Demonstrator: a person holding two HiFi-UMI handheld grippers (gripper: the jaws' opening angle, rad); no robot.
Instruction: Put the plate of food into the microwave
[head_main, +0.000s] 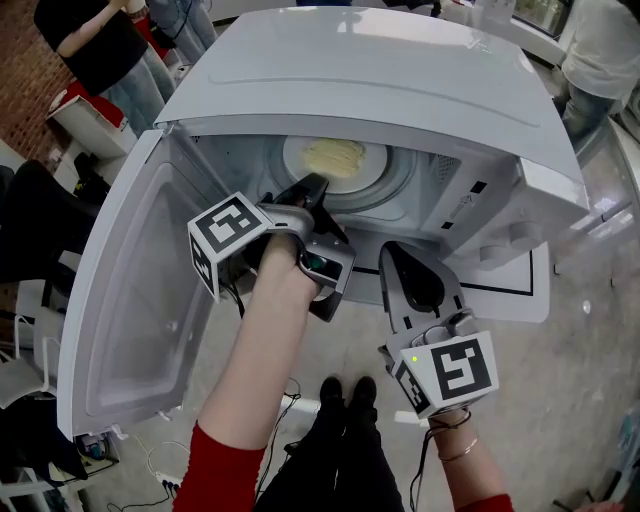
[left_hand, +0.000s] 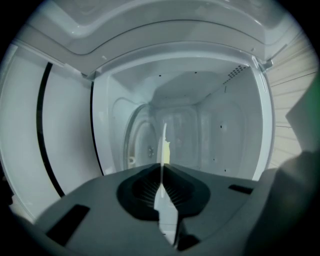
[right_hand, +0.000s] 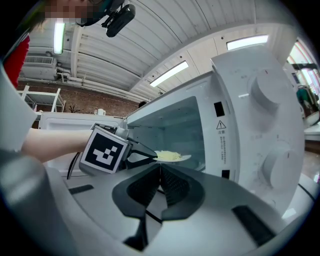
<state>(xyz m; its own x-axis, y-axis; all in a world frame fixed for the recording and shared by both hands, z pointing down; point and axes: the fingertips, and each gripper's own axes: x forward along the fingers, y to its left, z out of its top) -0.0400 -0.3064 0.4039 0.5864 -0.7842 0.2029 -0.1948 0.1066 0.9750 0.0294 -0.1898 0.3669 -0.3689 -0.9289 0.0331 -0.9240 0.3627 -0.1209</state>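
A white plate (head_main: 335, 160) with pale yellow food hovers inside the open microwave (head_main: 400, 90), above the glass turntable (head_main: 395, 185). My left gripper (head_main: 312, 188) reaches into the cavity and is shut on the plate's near rim. In the left gripper view the plate (left_hand: 163, 145) shows edge-on, pinched between the closed jaws of that gripper (left_hand: 162, 167). My right gripper (head_main: 392, 252) hangs outside the cavity's front, shut and empty. The right gripper view shows its closed jaws (right_hand: 160, 167), the left gripper (right_hand: 142, 152) and the plate (right_hand: 172, 157) at the microwave's opening.
The microwave door (head_main: 130, 300) stands swung wide open at the left. The control panel with two knobs (right_hand: 270, 95) lies right of the cavity. People stand at the back left (head_main: 100, 50) and back right (head_main: 600, 50). Cables lie on the floor (head_main: 290, 400) below.
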